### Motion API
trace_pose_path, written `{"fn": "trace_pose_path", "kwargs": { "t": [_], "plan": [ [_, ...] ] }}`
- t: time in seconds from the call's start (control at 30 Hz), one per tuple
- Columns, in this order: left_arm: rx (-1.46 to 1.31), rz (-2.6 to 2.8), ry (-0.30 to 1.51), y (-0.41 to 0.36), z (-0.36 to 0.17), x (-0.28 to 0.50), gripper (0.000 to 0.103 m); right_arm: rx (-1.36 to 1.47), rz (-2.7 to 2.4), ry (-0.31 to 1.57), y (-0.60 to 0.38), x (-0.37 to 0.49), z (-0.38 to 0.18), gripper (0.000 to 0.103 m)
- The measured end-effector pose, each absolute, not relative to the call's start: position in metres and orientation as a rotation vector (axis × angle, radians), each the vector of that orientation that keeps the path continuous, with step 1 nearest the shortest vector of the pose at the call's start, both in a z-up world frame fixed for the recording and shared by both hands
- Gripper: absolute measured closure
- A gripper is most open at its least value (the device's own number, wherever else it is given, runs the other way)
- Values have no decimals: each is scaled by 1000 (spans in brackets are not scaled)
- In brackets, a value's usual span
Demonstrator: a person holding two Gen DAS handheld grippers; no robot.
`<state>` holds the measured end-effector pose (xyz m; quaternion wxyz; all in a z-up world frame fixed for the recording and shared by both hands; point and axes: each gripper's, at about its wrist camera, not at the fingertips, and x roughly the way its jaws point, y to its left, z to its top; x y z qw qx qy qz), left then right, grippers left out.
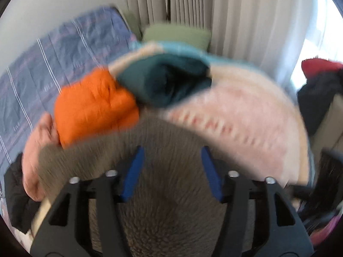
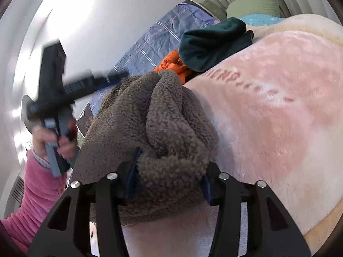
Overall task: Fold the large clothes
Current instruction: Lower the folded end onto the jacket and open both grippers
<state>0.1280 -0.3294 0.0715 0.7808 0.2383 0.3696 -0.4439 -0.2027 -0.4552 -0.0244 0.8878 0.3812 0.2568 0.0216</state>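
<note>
close wrist views, shared fleece garment (image 1: pixel 163 192)

A grey-brown fleece garment (image 2: pixel 154 115) lies on a pale pink blanket (image 2: pixel 278 111) with red lettering, beside an orange quilted jacket (image 1: pixel 94 105), a dark teal garment (image 2: pixel 212 45), a blue plaid sheet (image 1: pixel 53 64) and a green pillow (image 1: pixel 175 35); pink sleeve (image 2: pixel 36 190).

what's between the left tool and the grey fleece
Nothing visible. The grey fleece fills the gap of the left tool, just past its fingers; whether they touch is unclear. Orange garment and teal garment lie beyond.
</note>
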Motion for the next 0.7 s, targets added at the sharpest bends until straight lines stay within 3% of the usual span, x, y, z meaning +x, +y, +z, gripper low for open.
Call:
{"fn": "trace_pose_path", "kwargs": {
  "t": [0.13, 0.3, 0.37, 0.47, 0.57, 0.7],
  "plan": [
    [508, -953, 896, -334, 33, 146, 46, 737, 16, 525, -452, -206, -10, 41],
    [541, -903, 898, -350, 31, 151, 42, 570, -146, 380, -448, -239, 40, 41],
    [574, -870, 885, -359, 29, 147, 41, 524, -97, 357, -439, -244, 51, 58],
    [634, -835, 855, -370, 28, 140, 41, 459, -2, 411, -416, -232, 52, 70],
    [657, -830, 837, -374, 26, 137, 41, 436, -91, 621, -405, -194, 5, 72],
    [645, -825, 829, -375, 20, 136, 41, 577, -53, 630, -421, -192, -21, 71]
  ]
}}
